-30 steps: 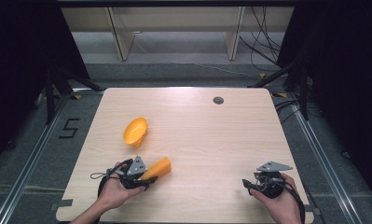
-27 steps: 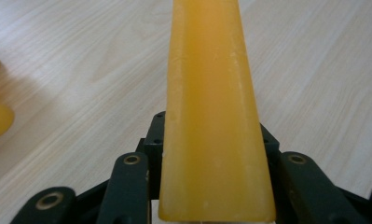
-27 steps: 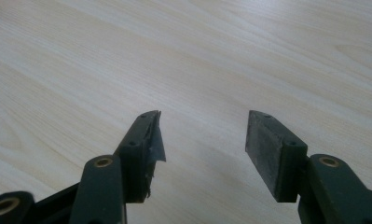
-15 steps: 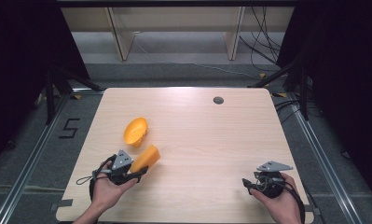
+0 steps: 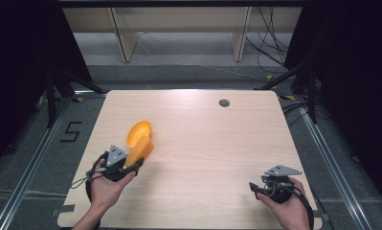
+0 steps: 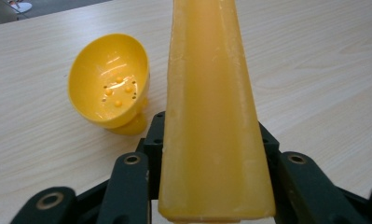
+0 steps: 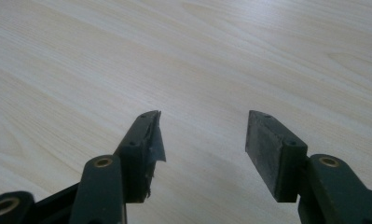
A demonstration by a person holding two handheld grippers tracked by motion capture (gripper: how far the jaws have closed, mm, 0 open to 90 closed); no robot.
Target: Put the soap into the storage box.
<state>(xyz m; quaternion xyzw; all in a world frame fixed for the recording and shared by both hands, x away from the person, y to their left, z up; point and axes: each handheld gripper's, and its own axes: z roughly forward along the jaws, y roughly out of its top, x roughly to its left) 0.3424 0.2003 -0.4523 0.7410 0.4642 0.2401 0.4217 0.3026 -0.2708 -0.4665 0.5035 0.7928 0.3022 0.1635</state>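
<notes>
A long orange-yellow block (image 6: 211,116) stands between the jaws of my left gripper (image 6: 211,186), which is shut on it. In the high view the block (image 5: 140,149) sticks out of the left gripper (image 5: 131,163) toward a yellow bowl-shaped piece (image 5: 139,130) lying on the table just beyond it. The bowl (image 6: 110,84) lies tilted to the left of the block, with small holes in its bottom. At the table's front right corner, my right gripper (image 5: 256,188) rests in a hand; its jaws (image 7: 202,140) are open over bare wood.
The light wooden table (image 5: 207,143) has a small dark round cap (image 5: 224,102) near its far edge. Dark floor, metal rails and cables surround the table.
The left gripper has carried the block leftward and away from the front edge, and turned it to point at the yellow bowl. The right gripper has stayed where it was.
</notes>
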